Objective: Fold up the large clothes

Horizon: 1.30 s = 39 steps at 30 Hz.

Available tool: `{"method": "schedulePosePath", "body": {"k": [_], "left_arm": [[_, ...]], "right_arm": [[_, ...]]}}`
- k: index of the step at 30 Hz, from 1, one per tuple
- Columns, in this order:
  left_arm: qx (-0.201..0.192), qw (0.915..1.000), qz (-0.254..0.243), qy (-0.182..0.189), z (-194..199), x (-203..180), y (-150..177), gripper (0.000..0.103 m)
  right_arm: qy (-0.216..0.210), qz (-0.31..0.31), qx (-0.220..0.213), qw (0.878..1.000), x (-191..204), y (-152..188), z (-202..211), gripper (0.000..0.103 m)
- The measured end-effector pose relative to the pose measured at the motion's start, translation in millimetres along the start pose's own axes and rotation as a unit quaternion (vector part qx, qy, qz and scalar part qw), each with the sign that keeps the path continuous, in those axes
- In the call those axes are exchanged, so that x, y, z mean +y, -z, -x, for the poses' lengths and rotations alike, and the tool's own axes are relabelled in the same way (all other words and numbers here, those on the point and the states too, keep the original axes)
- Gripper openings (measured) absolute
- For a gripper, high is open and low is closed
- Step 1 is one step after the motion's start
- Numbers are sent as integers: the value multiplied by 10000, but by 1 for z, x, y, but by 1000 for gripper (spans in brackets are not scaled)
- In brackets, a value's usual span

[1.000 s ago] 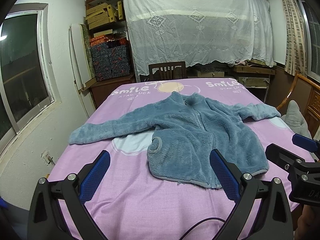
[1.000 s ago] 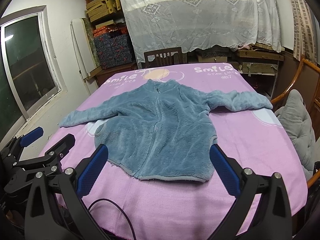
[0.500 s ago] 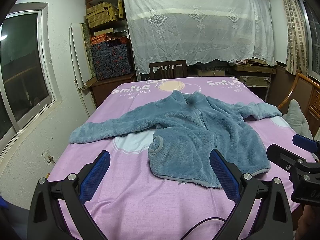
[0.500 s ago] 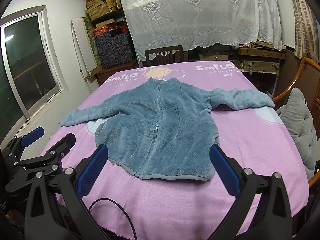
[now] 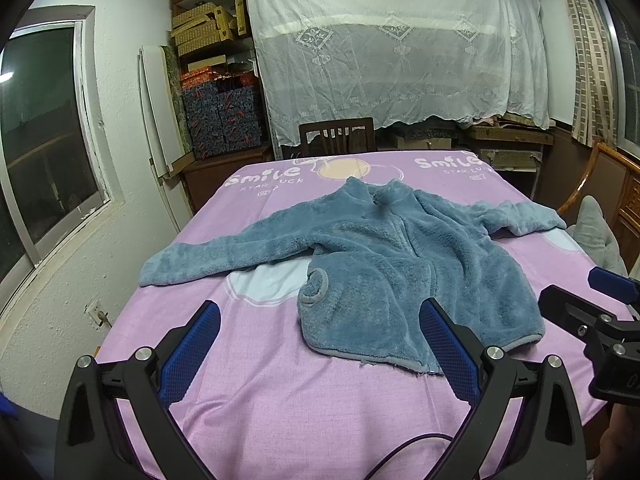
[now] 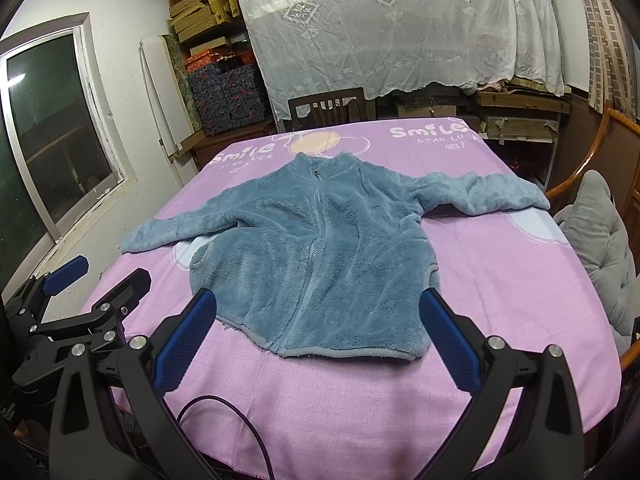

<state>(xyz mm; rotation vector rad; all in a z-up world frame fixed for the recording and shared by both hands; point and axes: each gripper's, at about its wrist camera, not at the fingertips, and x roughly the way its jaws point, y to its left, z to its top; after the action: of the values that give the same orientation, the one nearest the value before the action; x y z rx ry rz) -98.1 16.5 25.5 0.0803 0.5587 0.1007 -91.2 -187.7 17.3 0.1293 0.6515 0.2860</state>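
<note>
One fluffy blue-grey fleece jacket lies front-up in the middle of the bench under a pink "Smile" printed cloth, zipped, its two sleeves spread out to either side and its hem toward the cameras. Two grippers hover over the near edge: the left gripper and the right gripper, each released, with two blue-padded fingers spread wide and holding nothing. One dark wooden chair stands beyond the far edge. Compared with a second ago, both grippers have edged slightly closer to the hem; the jacket has not moved.
</note>
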Motion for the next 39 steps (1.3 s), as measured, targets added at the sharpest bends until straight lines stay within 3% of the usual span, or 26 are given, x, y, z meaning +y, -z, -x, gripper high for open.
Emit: {"method": "schedulePosePath", "body": {"k": [4, 8, 13, 16, 20, 25, 26, 27, 29, 30, 31, 32, 33, 34, 36, 39], "left_arm": [[167, 9998, 91, 15, -13, 16, 5, 100], [428, 9982, 356, -225, -31, 56, 15, 100], [1195, 9882, 940, 184, -66, 102, 38, 99], [1441, 9838, 970, 445, -89, 100, 43, 99], [1384, 9858, 702, 646, -116, 78, 30, 99], [1296, 9867, 502, 848, -154, 53, 8, 99], [1290, 9870, 405, 868, -160, 47, 4, 98], [1297, 9873, 270, 875, -166, 40, 1, 89], [1372, 9860, 33, 944, -176, 27, -2, 62], [1517, 9826, -93, 1071, -182, 20, -2, 37], [1668, 9786, -112, 1197, -188, 17, -2, 21], [1755, 9762, -71, 1271, -192, 17, -2, 17], [1813, 9742, 5, 1344, -193, 18, -3, 15], [1909, 9705, 112, 1469, -192, 22, -5, 14], [2152, 9594, 454, 1766, -189, 34, -11, 13], [2658, 9181, 1330, 2623, -177, 65, -27, 12]], "right_arm": [[22, -10, 26, 10000, -5, 2, -2, 99], [33, -151, 89, 9998, -26, 6, -1, 99], [-139, -752, 356, 9964, -76, 22, -9, 99], [-208, -957, 619, 9933, -94, 30, -27, 99], [-85, -928, 859, 9919, -104, 33, -50, 99], [-221, -1132, 1084, 9874, -119, 31, -79, 99], [-253, -1163, 1117, 9866, -121, 30, -84, 99], [-264, -1180, 1154, 9859, -122, 28, -88, 99], [-267, -1190, 1237, 9848, -124, 26, -97, 99], [-274, -1175, 1267, 9846, -123, 26, -101, 97], [-291, -1135, 1284, 9848, -122, 26, -104, 89], [-311, -1075, 1300, 9852, -120, 26, -108, 82], [-338, -1022, 1349, 9850, -117, 26, -112, 67], [-292, -954, 1331, 9861, -116, 26, -114, 44], [-370, -949, 1381, 9852, -115, 22, -116, 21], [-834, -1262, 1356, 9791, -124, -3, -108, 18]]}}
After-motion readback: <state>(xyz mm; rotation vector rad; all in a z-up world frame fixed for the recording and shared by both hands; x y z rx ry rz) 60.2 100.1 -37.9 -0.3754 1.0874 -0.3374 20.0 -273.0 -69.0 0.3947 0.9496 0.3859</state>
